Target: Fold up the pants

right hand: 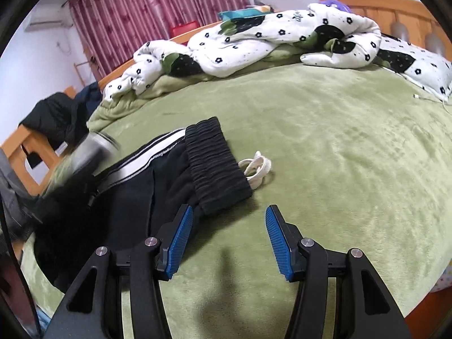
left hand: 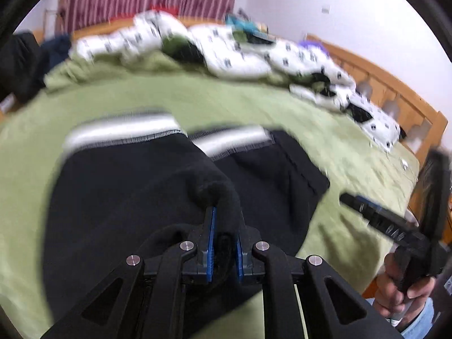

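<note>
Black pants (left hand: 127,186) with white side stripes lie on a green bed blanket (left hand: 226,101). My left gripper (left hand: 224,220) is shut on a bunched fold of the black pants fabric, held above the rest of the pants. In the right wrist view the pants (right hand: 135,197) lie at the left, their ribbed waistband (right hand: 217,163) and white drawstring (right hand: 257,169) just ahead. My right gripper (right hand: 228,220) is open and empty, low over the blanket beside the waistband. It also shows at the right of the left wrist view (left hand: 350,200).
A white duvet (right hand: 254,39) with black flowers is heaped along the far side of the bed. A wooden headboard (right hand: 395,8) stands at the right. Dark clothes (right hand: 56,118) lie on a wooden stand at the left. Red curtains (right hand: 141,14) hang behind.
</note>
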Action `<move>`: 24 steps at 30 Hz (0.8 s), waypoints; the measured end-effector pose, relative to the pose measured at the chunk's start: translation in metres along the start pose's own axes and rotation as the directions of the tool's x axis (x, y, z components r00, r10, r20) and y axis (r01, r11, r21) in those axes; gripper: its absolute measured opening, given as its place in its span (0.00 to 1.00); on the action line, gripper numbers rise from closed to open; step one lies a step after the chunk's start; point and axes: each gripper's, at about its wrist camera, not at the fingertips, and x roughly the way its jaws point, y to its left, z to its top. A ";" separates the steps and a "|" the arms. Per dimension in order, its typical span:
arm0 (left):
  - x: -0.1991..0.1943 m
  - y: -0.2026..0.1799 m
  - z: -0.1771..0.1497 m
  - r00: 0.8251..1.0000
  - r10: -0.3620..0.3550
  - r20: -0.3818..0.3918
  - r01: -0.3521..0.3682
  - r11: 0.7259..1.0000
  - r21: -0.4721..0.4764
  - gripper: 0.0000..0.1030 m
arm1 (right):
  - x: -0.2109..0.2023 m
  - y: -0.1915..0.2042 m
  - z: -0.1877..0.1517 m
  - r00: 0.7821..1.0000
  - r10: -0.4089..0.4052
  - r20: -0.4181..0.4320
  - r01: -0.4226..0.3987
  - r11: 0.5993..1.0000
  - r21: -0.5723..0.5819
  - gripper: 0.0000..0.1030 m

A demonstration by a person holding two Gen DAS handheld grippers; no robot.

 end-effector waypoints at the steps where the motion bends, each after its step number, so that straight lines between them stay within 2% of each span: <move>1: 0.003 -0.005 -0.009 1.000 0.014 -0.009 -0.014 1.000 0.023 0.11 | 0.001 0.003 0.000 1.000 0.006 -0.006 -0.006 1.000 -0.009 0.52; 3: -0.009 -0.003 -0.018 1.000 0.003 -0.009 -0.002 0.998 0.059 0.17 | 0.003 0.010 0.000 1.000 0.018 -0.018 -0.018 0.999 -0.030 0.52; 5: -0.027 0.006 -0.017 0.996 -0.089 -0.003 0.089 0.995 0.049 0.34 | 0.006 0.021 -0.001 0.998 0.048 -0.039 -0.050 0.997 -0.052 0.56; 6: -0.047 0.018 -0.019 0.993 -0.116 0.021 0.115 0.993 0.034 0.39 | 0.010 0.031 -0.003 0.995 0.078 -0.055 -0.081 0.995 -0.058 0.57; 8: -0.074 0.035 -0.023 0.994 -0.062 0.087 0.060 0.998 0.025 0.75 | 0.016 0.047 -0.006 0.987 0.133 -0.088 -0.138 0.989 -0.059 0.58; 9: -0.094 0.049 -0.031 0.989 -0.014 0.144 0.011 1.000 0.022 0.77 | 0.020 0.055 -0.007 0.980 0.166 -0.106 -0.173 0.984 -0.054 0.59; 10: -0.103 0.059 -0.035 0.986 0.010 0.168 -0.013 1.000 0.017 0.77 | 0.024 0.064 -0.009 0.971 0.203 -0.124 -0.209 0.977 -0.044 0.59; 11: -0.112 0.074 -0.045 0.984 0.053 0.171 -0.054 0.999 0.001 0.78 | 0.030 0.072 -0.011 0.961 0.235 -0.143 -0.241 0.970 -0.028 0.62; 13: -0.112 0.098 -0.060 0.987 0.101 0.122 -0.095 0.994 -0.053 0.79 | 0.044 0.086 -0.015 0.949 0.262 -0.173 -0.266 0.964 0.005 0.67; 15: -0.101 0.127 -0.085 0.996 0.076 0.038 -0.069 0.985 -0.158 0.79 | 0.054 0.093 -0.019 0.956 0.241 -0.168 -0.241 0.970 0.024 0.74; 17: -0.088 0.145 -0.103 0.999 0.035 -0.005 -0.035 0.968 -0.250 0.78 | 0.066 0.101 -0.020 0.947 0.264 -0.182 -0.262 0.964 0.037 0.69; 21: -0.070 0.163 -0.122 0.999 -0.038 0.027 0.045 0.923 -0.381 0.77 | 0.073 0.115 -0.019 0.910 0.355 -0.215 -0.352 0.935 0.053 0.66; 24: -0.055 0.155 -0.117 0.999 -0.035 0.036 0.045 0.928 -0.370 0.77 | 0.086 0.135 -0.020 0.890 0.348 -0.295 -0.361 0.933 0.011 0.59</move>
